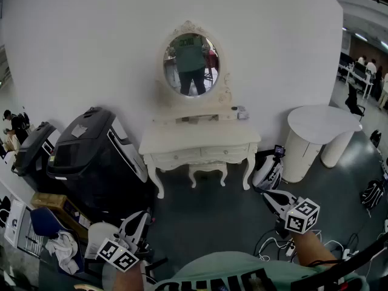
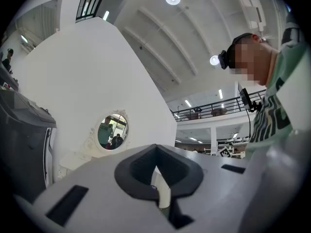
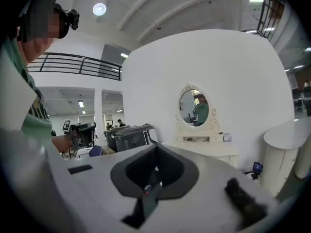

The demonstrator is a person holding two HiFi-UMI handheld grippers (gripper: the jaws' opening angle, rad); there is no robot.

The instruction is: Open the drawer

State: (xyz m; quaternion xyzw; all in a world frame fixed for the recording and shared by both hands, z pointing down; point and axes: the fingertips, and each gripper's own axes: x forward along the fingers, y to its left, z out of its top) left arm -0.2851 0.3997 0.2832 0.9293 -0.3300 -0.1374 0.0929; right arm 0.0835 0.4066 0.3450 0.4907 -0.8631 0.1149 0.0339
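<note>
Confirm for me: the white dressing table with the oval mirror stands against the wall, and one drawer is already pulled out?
No drawer is out: the head view shows both drawers shut in the dressing table. The oval mirror and wall are right.

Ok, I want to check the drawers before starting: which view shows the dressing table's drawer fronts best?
The head view: the dressing table faces the camera with both drawer fronts in sight, apparently closed. The right gripper view shows only its top and one end; the left gripper view, just the mirror.
</note>
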